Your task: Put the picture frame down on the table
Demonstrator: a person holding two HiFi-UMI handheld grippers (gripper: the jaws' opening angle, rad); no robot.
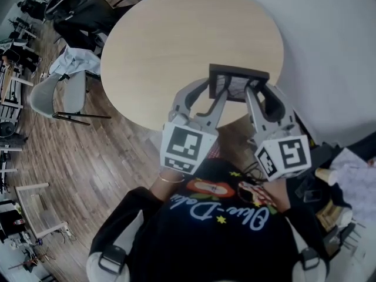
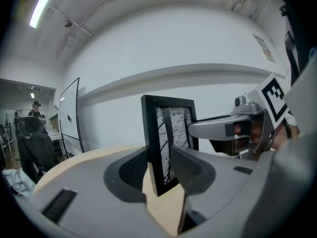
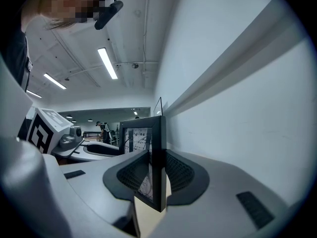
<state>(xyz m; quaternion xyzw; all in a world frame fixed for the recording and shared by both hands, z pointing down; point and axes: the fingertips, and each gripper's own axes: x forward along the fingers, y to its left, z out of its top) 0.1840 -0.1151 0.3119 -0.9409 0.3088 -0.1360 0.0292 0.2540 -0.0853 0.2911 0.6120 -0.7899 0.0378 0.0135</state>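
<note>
Your left gripper (image 1: 217,89) and right gripper (image 1: 258,89) each clamped one side of the upright black rectangular picture frame (image 1: 238,87), over the near edge of the round pale wooden table (image 1: 176,34).

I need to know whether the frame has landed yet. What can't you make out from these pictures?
- Bottom edge of the picture frame against the table: in the head view it is covered by the left gripper and right gripper; in both gripper views it is hidden behind the jaws.
- Print inside the frame: too small, partly behind jaws.
- Table's near rim below the frame: head view, under the grippers.
</note>
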